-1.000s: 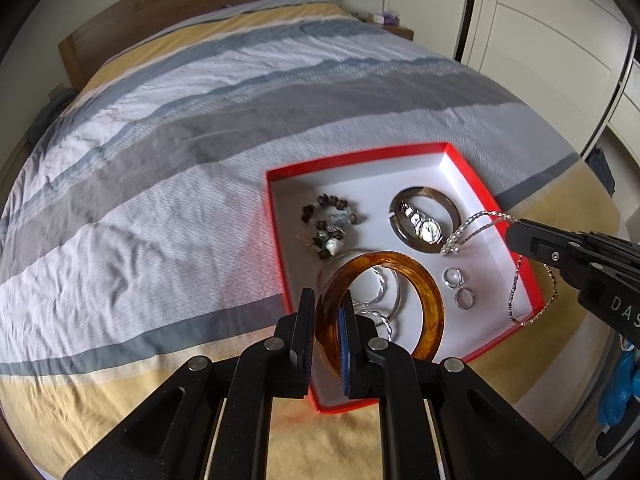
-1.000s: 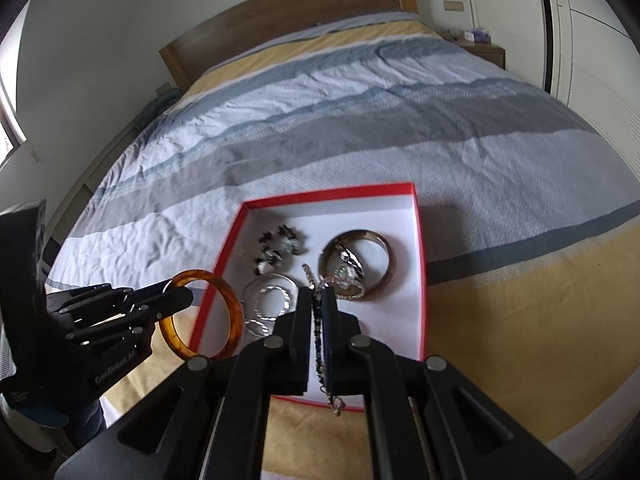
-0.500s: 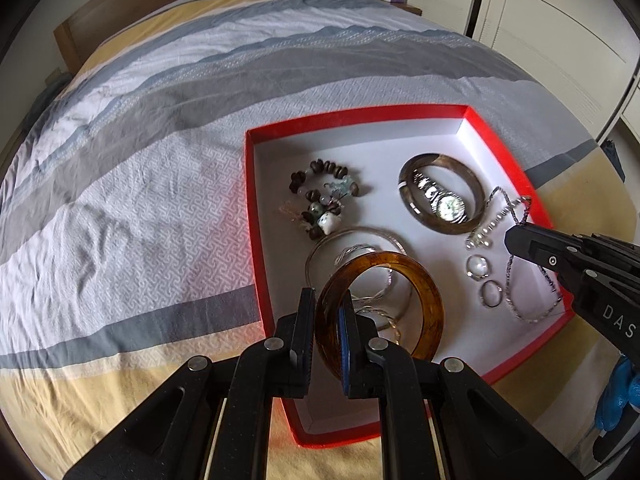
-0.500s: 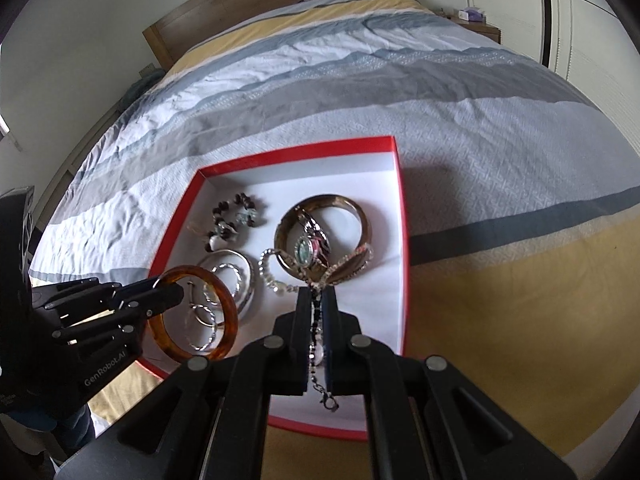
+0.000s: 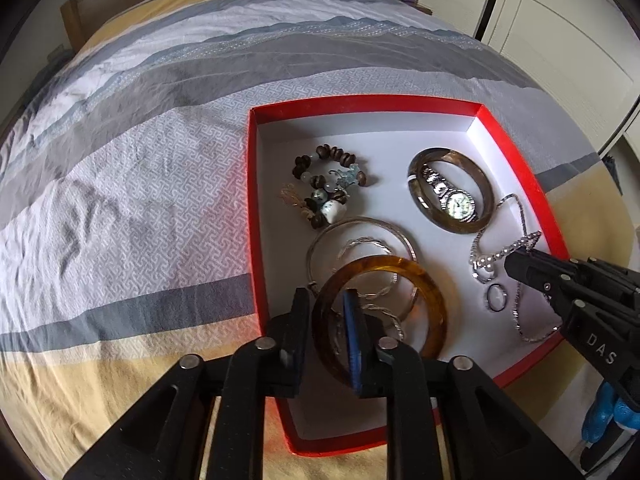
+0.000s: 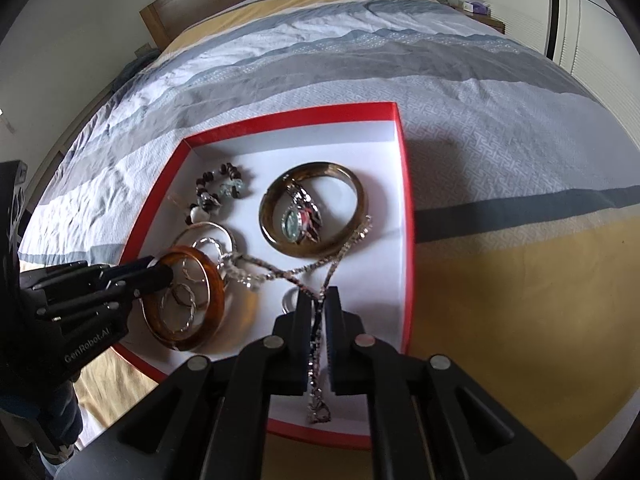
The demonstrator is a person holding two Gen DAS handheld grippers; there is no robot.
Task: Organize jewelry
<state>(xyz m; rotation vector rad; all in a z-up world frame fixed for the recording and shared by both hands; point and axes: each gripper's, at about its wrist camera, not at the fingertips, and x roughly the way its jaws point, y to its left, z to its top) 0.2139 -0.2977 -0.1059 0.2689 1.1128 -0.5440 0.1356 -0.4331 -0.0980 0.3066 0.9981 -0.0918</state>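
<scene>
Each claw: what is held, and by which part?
Left claw: jaws just opening around the amber bangle's near rim, grip loosened. Right claw: shut on the silver chain, mid-length.

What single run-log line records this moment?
left hand-held gripper: releasing amber bangle | right hand-held gripper: holding silver chain | red box

A shallow box (image 5: pixel 516 168) lies on a bed (image 5: pixel 168 152), near its foot, with the headboard (image 6: pixel 248 4) far behind. Inside the box, a beaded bracelet (image 5: pixel 328 184) lies toward the back left and a thick bangle (image 5: pixel 450 192) toward the back right, with a wristwatch (image 5: pixel 452 196) lying within that bangle. Before the beads lie thin wire bangles (image 5: pixel 360 248), and a broad bangle (image 5: pixel 380 316) rests on top of them. A chain necklace (image 5: pixel 500 256) trails along the right side, with small rings (image 5: pixel 496 300) beside it.
</scene>
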